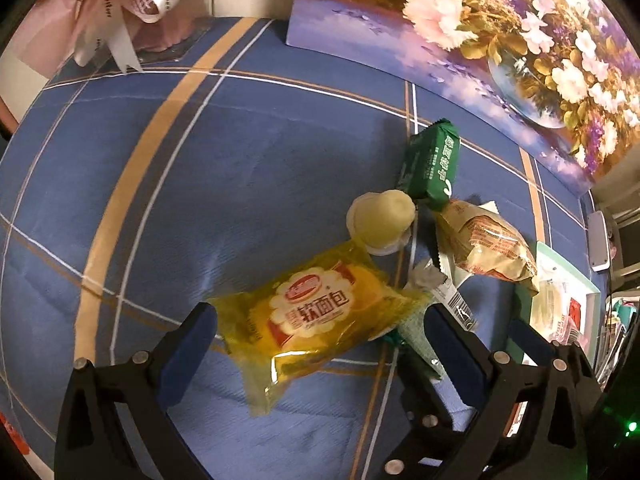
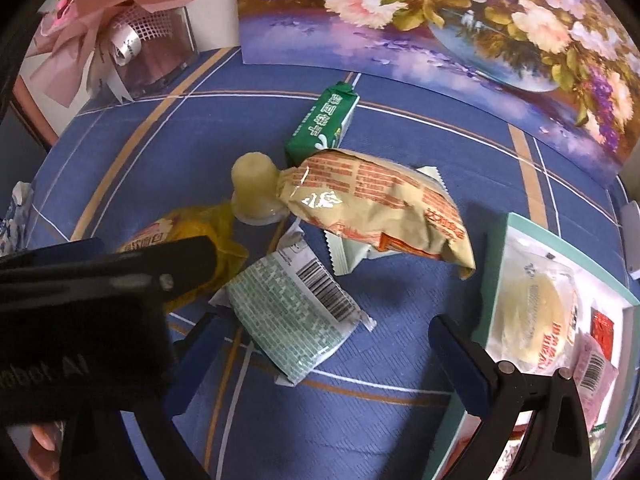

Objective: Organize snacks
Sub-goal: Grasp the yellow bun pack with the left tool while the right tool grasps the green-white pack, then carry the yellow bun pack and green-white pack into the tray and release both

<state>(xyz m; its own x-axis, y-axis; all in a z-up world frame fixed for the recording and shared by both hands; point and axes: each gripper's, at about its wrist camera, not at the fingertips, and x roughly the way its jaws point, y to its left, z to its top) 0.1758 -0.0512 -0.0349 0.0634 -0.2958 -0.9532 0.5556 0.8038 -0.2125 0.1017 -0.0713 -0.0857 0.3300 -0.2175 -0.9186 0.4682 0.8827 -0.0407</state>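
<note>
On the blue plaid cloth in front of me most of the snacks are loose, so I judge the sorting well short of half done. My left gripper hangs with its jaws spread wide on either side of the yellow bread packet — not pressing it, as far as I can see, only bracketing it. My right gripper is likewise released, its jaws wide apart around the pale green barcode packet, which lies flat between them and just beside the yellow one.

Farther out on the cloth sit the rest: the jelly cup turned upside down, the tan crinkled packet whose tail touches the cup, and the green biscuit packet behind them, near the flower painting that leans at the back. A smaller whitish wrapper pokes out from under the tan packet.

What counts as done lies to my right — the mint-rimmed white tray already holds a round pale cake in clear wrap, a pink packet and something red I cannot read. So about three pieces are stowed, and six or so wait on the cloth.

My guess is that both hands are set to close on their packets and carry them to the tray; the crinkly film may slip, so I would bite at the middle, not the sealed edge.
</note>
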